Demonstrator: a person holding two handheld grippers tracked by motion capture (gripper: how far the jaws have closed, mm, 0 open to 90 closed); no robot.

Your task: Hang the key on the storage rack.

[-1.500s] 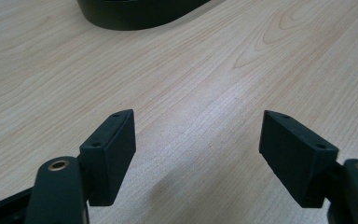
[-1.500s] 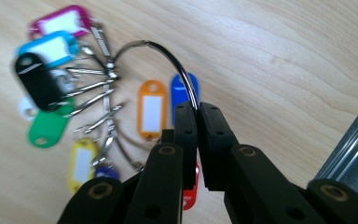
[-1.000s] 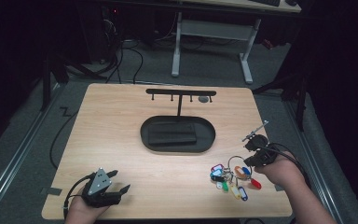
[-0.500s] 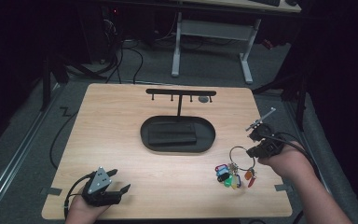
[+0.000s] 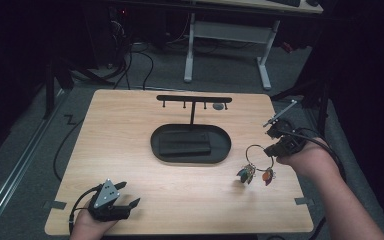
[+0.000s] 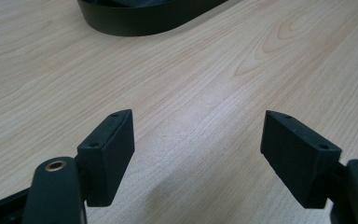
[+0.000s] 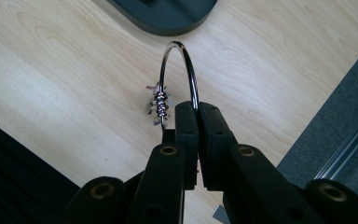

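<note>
A metal key ring with several coloured keys hangs over the right side of the wooden table. My right gripper is shut on it. In the right gripper view the pads pinch the ring at its near side, and the keys dangle beneath. A black hook stand rises from an oval black base at the table's middle. My left gripper rests near the front left edge. Its jaws stand open over bare wood.
The oval base lies ahead of the left gripper. The table's right edge and grey floor are close beside the right gripper. White desk legs and cables stand beyond the far edge.
My right gripper has risen with the key ring and drifted slightly toward the middle. The keys went from lying on the table to hanging under the ring. The left gripper has stayed put.
</note>
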